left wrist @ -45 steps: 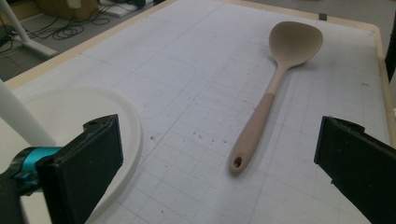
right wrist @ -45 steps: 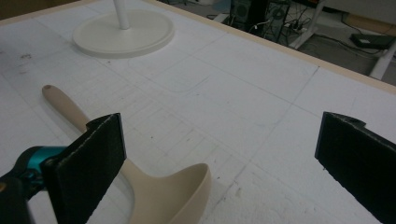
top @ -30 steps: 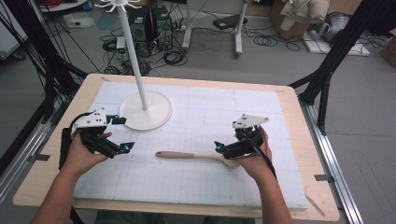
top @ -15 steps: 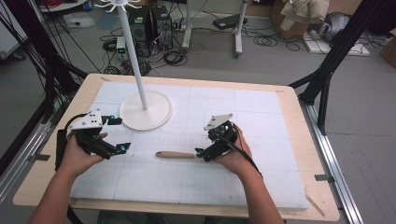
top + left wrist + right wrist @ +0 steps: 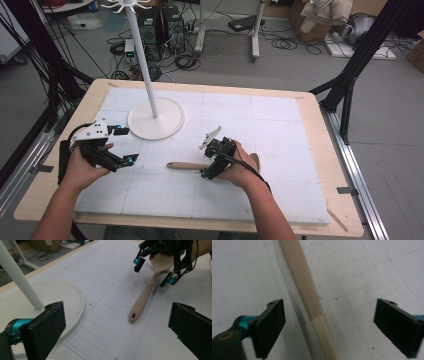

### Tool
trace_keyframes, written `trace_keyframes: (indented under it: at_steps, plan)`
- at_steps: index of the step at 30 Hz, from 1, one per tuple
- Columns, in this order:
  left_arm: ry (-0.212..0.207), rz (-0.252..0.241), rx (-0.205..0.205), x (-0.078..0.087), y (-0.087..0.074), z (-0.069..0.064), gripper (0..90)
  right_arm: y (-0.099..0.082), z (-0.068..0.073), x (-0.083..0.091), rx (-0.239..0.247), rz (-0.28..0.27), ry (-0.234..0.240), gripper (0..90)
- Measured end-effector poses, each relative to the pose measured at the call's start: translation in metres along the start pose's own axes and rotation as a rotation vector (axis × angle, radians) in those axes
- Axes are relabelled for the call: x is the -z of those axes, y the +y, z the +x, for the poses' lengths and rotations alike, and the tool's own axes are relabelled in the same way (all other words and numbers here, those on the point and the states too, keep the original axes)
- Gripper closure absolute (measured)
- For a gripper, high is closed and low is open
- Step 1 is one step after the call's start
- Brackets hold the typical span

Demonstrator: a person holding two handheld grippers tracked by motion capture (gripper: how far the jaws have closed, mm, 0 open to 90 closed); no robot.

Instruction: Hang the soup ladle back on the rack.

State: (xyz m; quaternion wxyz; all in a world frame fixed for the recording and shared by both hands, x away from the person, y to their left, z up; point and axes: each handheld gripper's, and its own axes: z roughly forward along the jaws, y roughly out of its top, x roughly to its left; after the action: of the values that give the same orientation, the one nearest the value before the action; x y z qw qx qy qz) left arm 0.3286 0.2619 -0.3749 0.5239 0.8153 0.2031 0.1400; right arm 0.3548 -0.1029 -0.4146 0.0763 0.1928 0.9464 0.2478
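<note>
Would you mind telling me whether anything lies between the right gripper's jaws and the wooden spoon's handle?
Nothing visible does. The right gripper straddles the wooden spoon handle, jaws apart on either side and just closing, pads not yet touching, with bare white mat around it.

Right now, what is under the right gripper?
The wooden spoon lies on the white mat under the right gripper, its handle between the open jaws, which have just been closing. In the high view the hand covers most of its bowl.

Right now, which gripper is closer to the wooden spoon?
Right. The right gripper straddles the wooden spoon, jaws closing but not yet touching; the left gripper hovers apart beside the handle's end.
</note>
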Motion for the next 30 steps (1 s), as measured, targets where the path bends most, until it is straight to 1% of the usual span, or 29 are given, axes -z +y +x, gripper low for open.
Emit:
trace_keyframes:
  at_steps: [1, 2, 3, 4, 5, 8, 11, 14, 16, 18, 19, 21, 25, 28, 30]
  plan:
    - [0.0, -0.001, -0.002, -0.0001, -0.0003, 0.0, 1.7, 0.0001, -0.0009, -0.0008, -0.001, 0.011, 0.02, 25.1]
    - [0.0, 0.002, -0.003, -0.0003, -0.0008, 0.0, 1.7, 0.0, -0.0015, -0.0011, -0.001, 0.019, 0.029, 28.6]
    - [0.001, 0.001, -0.002, -0.0004, -0.0013, 0.0001, 1.7, -0.0005, -0.0018, -0.001, -0.011, 0.024, 0.058, 34.4]
    - [0.001, -0.001, 0.001, -0.0006, -0.002, 0.0002, 1.7, -0.0007, -0.0022, -0.0014, -0.004, 0.028, 0.068, 38.2]
    - [0.003, 0.005, -0.001, -0.0006, -0.0026, 0.0004, 1.7, -0.0011, -0.002, -0.0019, -0.001, 0.043, 0.075, 40.6]
    - [0.004, 0.004, 0.0, -0.0007, -0.0036, 0.0005, 1.7, -0.0022, -0.0012, -0.0049, 0.02, 0.08, 0.079, 45.7]
    - [0.007, 0.001, 0.001, -0.0006, -0.0034, 0.0004, 1.7, -0.0022, 0.0001, -0.0098, 0.041, 0.107, 0.073, 45.4]
    - [0.006, 0.008, -0.002, -0.001, -0.0034, 0.0003, 1.7, -0.0021, -0.0008, -0.0095, 0.038, 0.104, 0.085, 48.3]
    - [0.005, 0.008, -0.001, -0.0015, -0.0034, -0.0003, 1.7, -0.0023, -0.001, -0.0091, 0.038, 0.101, 0.09, 52.8]
    - [0.004, 0.01, -0.001, -0.0015, -0.0035, -0.0002, 1.7, -0.0022, -0.0011, -0.0082, 0.038, 0.1, 0.088, 62.3]
    - [0.004, 0.01, -0.002, -0.0015, -0.0035, -0.0003, 1.7, -0.002, -0.0007, -0.0082, 0.043, 0.099, 0.094, 64.8]
    - [0.006, 0.013, -0.003, -0.0014, -0.0034, -0.0001, 1.7, -0.0017, -0.0001, -0.0079, 0.039, 0.099, 0.088, 69.7]
    - [0.006, 0.017, -0.005, -0.0012, -0.003, 0.0001, 1.7, -0.0019, -0.0001, -0.0079, 0.044, 0.099, 0.092, 70.6]
    - [0.007, 0.015, -0.004, -0.0016, -0.0026, 0.0, 1.7, -0.0017, 0.0006, -0.008, 0.058, 0.098, 0.09, 71.7]
    - [0.007, 0.016, -0.004, -0.0018, -0.0026, -0.0001, 1.7, -0.0013, 0.0013, -0.0078, 0.08, 0.1, 0.091, 73.1]
